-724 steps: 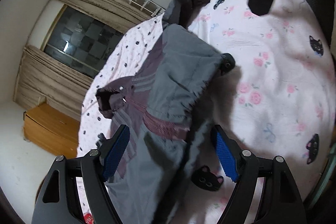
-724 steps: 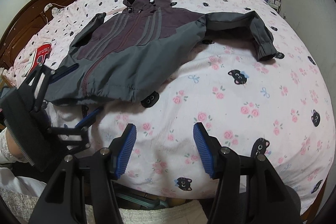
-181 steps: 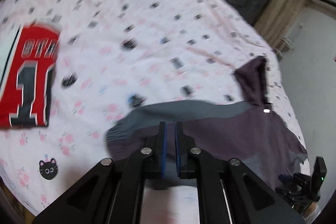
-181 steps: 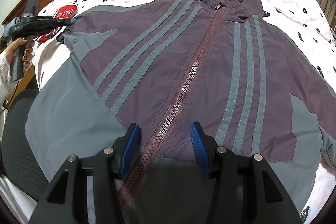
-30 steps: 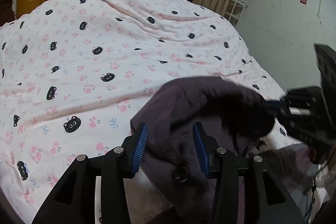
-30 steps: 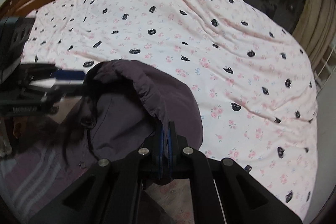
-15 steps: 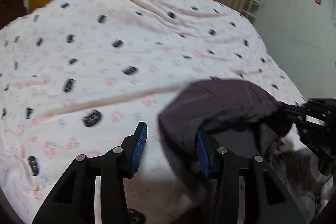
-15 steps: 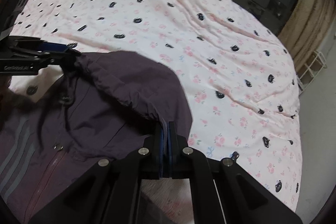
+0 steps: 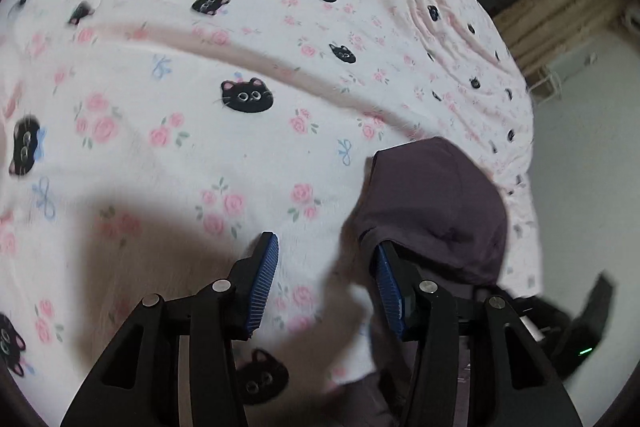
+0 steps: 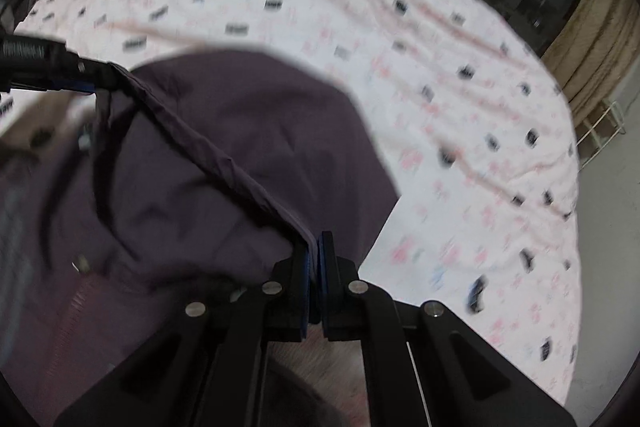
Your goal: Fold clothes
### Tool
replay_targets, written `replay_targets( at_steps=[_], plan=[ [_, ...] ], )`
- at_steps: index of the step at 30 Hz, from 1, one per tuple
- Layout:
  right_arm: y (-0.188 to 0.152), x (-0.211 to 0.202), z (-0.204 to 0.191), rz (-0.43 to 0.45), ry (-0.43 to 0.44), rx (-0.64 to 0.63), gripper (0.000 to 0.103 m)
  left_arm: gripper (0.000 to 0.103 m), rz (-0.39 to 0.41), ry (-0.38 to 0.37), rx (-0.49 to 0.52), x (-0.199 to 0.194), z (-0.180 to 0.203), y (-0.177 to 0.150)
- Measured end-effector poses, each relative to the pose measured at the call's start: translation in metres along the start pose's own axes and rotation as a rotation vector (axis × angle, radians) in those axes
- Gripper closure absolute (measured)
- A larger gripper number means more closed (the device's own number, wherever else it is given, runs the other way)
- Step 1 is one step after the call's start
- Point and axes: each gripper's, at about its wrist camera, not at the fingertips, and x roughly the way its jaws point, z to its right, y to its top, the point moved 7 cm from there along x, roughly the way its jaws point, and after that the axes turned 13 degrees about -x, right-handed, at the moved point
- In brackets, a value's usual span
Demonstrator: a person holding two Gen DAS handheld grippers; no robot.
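A bed [image 9: 280,39] in a pink cat-print sheet is carrying the purple jacket hood [image 10: 224,163]. The right claw [image 10: 314,259] is pinching the hood's hem closed. The left claw [image 9: 324,279], jaws just widening, is standing half open, its right pad touching the hood's edge, gripping nothing.

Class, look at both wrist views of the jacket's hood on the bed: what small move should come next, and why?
Probably lay the hood down flat onto the jacket body and let go. The right tool is shut on the hood's hem, while the left tool stands open with only the bedspread between its pads, one pad against the hood's edge, so the hood hangs from one side.
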Motion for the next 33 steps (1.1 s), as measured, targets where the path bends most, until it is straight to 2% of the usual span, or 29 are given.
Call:
replay_targets(
  at_steps=[1,6,8,11,13,15,19,22,28,31,33],
  plan=[
    [-0.004,0.003,-0.002,-0.001,0.010,0.000,0.099,0.059,-0.003,-0.012,-0.007,-0.006,0.003,-0.001],
    [-0.009,0.002,0.001,0.041,0.029,0.030,0.099,0.058,0.023,-0.133,0.129,-0.058,0.066,-0.014],
    [-0.009,0.002,0.001,0.053,0.030,0.035,0.099,0.058,0.027,-0.136,0.208,-0.068,0.087,-0.022],
    [-0.008,0.003,0.002,0.062,0.026,0.035,0.099,0.056,0.043,-0.120,0.334,-0.060,0.115,-0.033],
    [-0.008,0.002,0.002,0.066,0.026,0.036,0.099,0.056,0.055,-0.066,0.376,-0.036,0.123,-0.033],
    [-0.008,0.002,0.002,0.067,0.023,0.035,0.099,0.056,0.035,-0.002,0.394,-0.008,0.122,-0.033],
    [-0.009,0.003,0.003,0.063,0.024,0.035,0.099,0.056,-0.001,0.071,0.389,0.028,0.113,-0.042],
    [-0.010,0.003,0.005,0.061,0.030,0.043,0.099,0.056,-0.011,0.119,0.390,0.039,0.101,-0.053],
    [-0.012,0.004,0.006,0.053,0.039,0.042,0.098,0.056,0.041,0.093,0.400,0.039,0.091,-0.063],
    [-0.011,-0.009,0.006,0.067,0.055,0.062,0.090,0.056,0.044,0.087,0.398,0.043,0.088,-0.063],
    [-0.010,-0.024,0.007,0.092,0.077,0.088,0.078,0.056,0.052,0.086,0.406,0.044,0.088,-0.063]
  ],
)
